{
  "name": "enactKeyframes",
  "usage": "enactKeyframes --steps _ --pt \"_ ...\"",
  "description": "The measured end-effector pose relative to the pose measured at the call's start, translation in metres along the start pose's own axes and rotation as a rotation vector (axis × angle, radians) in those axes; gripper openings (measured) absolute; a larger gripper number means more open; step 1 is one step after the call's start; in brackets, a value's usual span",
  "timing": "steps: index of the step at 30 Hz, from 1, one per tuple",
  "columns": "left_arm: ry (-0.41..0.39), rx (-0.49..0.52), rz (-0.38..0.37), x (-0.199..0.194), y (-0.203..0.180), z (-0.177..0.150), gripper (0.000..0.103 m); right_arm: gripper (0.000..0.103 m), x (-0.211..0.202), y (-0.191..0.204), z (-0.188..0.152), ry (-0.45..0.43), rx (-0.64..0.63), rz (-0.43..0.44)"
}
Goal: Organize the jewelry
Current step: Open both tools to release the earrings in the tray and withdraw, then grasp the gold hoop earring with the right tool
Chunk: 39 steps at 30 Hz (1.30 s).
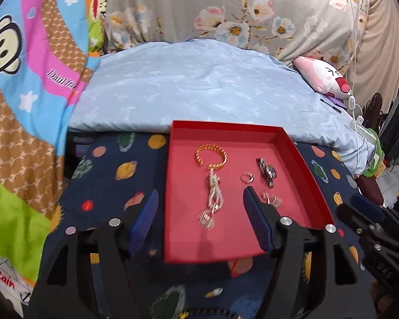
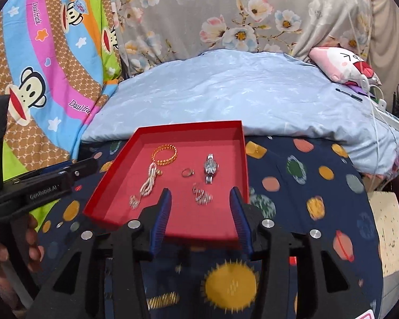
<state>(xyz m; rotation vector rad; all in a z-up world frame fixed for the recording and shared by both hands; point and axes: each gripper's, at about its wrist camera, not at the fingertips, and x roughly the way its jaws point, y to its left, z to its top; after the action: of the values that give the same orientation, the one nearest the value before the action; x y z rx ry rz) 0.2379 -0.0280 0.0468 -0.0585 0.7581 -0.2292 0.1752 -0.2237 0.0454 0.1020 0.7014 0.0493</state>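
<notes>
A red tray [image 1: 226,126] [image 2: 106,178] lies on a dark planet-print cloth. In it are a gold twisted bangle [image 1: 210,156] [image 2: 165,154], a pearl-and-chain necklace [image 1: 212,196] [image 2: 146,186], a silver ring [image 1: 246,177] [image 2: 187,172], a silver watch [image 1: 266,171] [image 2: 210,167] and a small heap of silver earrings [image 1: 272,199] [image 2: 202,196]. My left gripper [image 1: 200,199] stands open above the tray's near left part, over the necklace's lower end, holding nothing. My right gripper [image 2: 200,200] stands open over the tray's near edge, with the earrings seen between its fingers, untouched.
A pale blue quilt [image 1: 199,87] lies behind the tray, with floral bedding and a cartoon monkey blanket [image 1: 26,79] beyond. A pink plush pillow [image 1: 324,77] and white cables [image 1: 355,101] are at the right. The right gripper's body [image 1: 372,220] shows at the left view's edge.
</notes>
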Motion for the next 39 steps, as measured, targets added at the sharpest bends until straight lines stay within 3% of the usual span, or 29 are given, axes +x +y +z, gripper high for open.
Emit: enactKeyframes --steps 9,18,26,39 --pt "0.089 -0.042 0.027 -0.045 0.038 -0.075 0.066 0.048 -0.059 0.006 -0.081 0.070 0.021 -0.044" --pt "0.193 -0.047 0.024 -0.067 0.041 -0.150 0.065 0.048 -0.073 0.032 -0.150 0.187 0.008 -0.011" --pt "0.242 -0.042 0.031 -0.071 0.038 -0.183 0.065 0.048 -0.065 0.060 -0.170 0.235 0.013 0.052" --pt "0.241 -0.035 0.009 -0.077 0.036 -0.188 0.065 0.044 -0.043 0.079 -0.177 0.265 0.009 0.055"
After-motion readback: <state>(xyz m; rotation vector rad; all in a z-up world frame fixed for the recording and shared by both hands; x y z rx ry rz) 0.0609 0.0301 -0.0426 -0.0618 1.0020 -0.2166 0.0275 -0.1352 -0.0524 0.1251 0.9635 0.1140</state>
